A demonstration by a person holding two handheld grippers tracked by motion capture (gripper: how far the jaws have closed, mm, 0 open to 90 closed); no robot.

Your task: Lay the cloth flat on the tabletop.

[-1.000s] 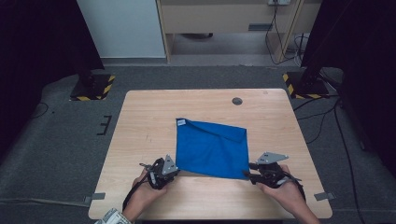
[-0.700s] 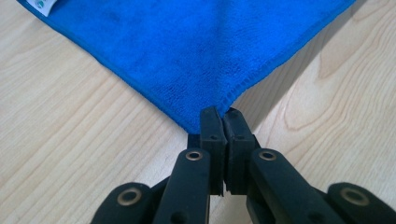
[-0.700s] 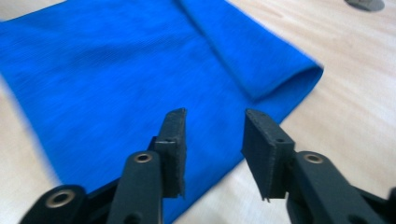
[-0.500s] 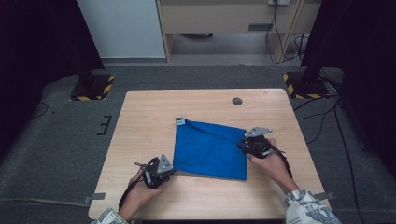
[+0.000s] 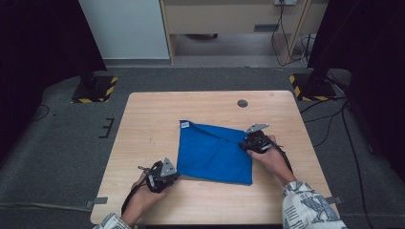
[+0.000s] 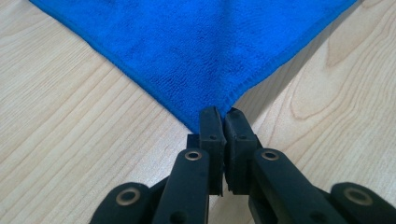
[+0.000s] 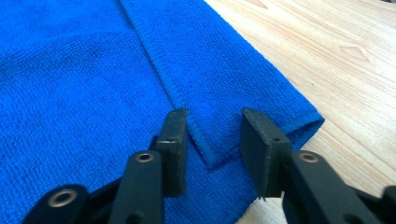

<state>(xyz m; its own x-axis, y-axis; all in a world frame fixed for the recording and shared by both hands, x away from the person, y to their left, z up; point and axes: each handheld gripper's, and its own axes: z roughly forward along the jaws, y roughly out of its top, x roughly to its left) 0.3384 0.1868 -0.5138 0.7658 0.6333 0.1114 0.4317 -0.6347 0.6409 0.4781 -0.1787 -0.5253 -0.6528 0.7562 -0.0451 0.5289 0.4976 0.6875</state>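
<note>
We see the blue cloth [image 5: 215, 152] lying flat on the wooden table [image 5: 143, 119], partly folded, with one layer turned over another so that a hemmed edge runs diagonally across its upper part. A small white tag [image 5: 184, 125] sits at its far left corner.

The cloth's near left corner ends right at the tips of the left gripper [image 5: 171, 172]. In the left gripper view that corner [image 6: 205, 116] tapers to a point and disappears between the two black jaws, which are pressed together on it, so this gripper [image 6: 219, 122] is pinching the cloth's corner. The rest of the cloth fans out ahead of the jaws, with bare wood to either side of them.

At the cloth's far right corner we find the right gripper [image 5: 249, 141]. In the right gripper view its jaws stand moderately apart, having just been opening a little, with the folded corner of the cloth [image 7: 224, 135] lying between and just ahead of them. The hemmed edge of the upper layer runs from the top of that view down to a point between the jaws. The pads do not press on the fabric as far as we can see; this gripper [image 7: 212, 140] straddles the corner rather than clamping it. To the right of its right jaw the fold ends and the table shows.

In the high view the two grippers sit at opposite corners of the cloth, well apart, each held in one of the person's hands. Farther off, beyond the right gripper, there is a small dark round hole [image 5: 242, 103] near the table's far edge.
</note>
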